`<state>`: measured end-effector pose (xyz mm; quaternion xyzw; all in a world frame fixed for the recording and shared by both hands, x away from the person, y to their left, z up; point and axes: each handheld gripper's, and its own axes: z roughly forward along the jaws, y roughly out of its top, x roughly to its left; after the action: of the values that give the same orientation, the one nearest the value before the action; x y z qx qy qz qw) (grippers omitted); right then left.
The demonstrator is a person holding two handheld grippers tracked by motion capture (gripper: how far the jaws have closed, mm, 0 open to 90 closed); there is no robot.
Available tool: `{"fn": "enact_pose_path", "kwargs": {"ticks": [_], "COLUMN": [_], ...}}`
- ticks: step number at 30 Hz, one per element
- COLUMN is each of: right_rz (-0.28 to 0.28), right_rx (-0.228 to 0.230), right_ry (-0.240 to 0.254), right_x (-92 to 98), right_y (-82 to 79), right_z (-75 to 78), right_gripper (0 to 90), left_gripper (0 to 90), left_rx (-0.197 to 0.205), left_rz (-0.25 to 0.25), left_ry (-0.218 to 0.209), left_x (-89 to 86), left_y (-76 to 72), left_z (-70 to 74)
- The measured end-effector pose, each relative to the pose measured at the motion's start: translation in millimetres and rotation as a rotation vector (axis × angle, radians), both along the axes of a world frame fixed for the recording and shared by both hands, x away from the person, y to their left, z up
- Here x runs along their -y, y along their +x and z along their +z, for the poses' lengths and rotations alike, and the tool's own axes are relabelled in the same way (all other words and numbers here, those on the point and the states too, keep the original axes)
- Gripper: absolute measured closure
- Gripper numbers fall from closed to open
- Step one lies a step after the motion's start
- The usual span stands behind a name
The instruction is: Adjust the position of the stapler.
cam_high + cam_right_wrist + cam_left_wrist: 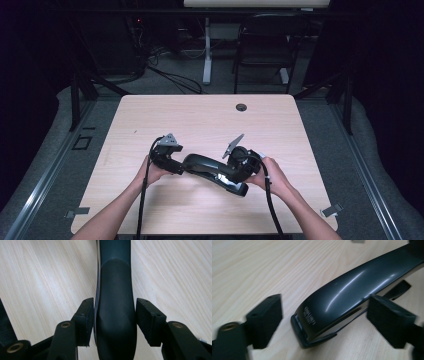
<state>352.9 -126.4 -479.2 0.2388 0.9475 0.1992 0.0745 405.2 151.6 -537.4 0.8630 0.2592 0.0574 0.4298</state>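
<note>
A long glossy black stapler (210, 169) lies across the near middle of the wooden table (200, 120). My right gripper (231, 172) holds its right part: in the right gripper view both pads press the sides of the stapler's dark body (115, 315), so the right gripper (115, 320) is shut on it. My left gripper (181, 167) sits at the stapler's left end. In the left gripper view the left gripper (328, 320) is open, its pads wide apart, and the stapler's tip (342, 297) lies between them untouched.
A round cable hole (241, 107) sits near the table's far edge. Beyond the table stand a dark chair (265, 45) and a white desk leg (207, 50) among floor cables. The person's forearms come in over the near edge.
</note>
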Motion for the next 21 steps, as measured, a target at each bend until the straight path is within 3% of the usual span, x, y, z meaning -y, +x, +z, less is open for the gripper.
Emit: {"fn": "enact_pose_path", "kwargs": {"ticks": [6, 14, 21], "right_rz": [-0.019, -0.031, -0.040], "right_rx": [-0.021, -0.013, -0.019], "right_ry": [0.081, 0.076, 0.084], "right_x": [12.1, 17.1, 27.4], "right_y": [-0.5, -4.3, -10.3], "right_z": [1.2, 1.5, -0.9], "right_gripper": [54.9, 53.7, 55.3], "left_gripper": [17.0, 14.7, 14.6], "left_rx": [-0.009, 0.004, 0.025], "left_rz": [-0.079, -0.120, -0.133], "left_ry": [0.025, 0.043, 0.032], "left_x": [6.9, 13.8, 15.3], "left_y": [3.4, 6.4, 5.6], "left_z": [-6.8, -12.6, -11.6]}}
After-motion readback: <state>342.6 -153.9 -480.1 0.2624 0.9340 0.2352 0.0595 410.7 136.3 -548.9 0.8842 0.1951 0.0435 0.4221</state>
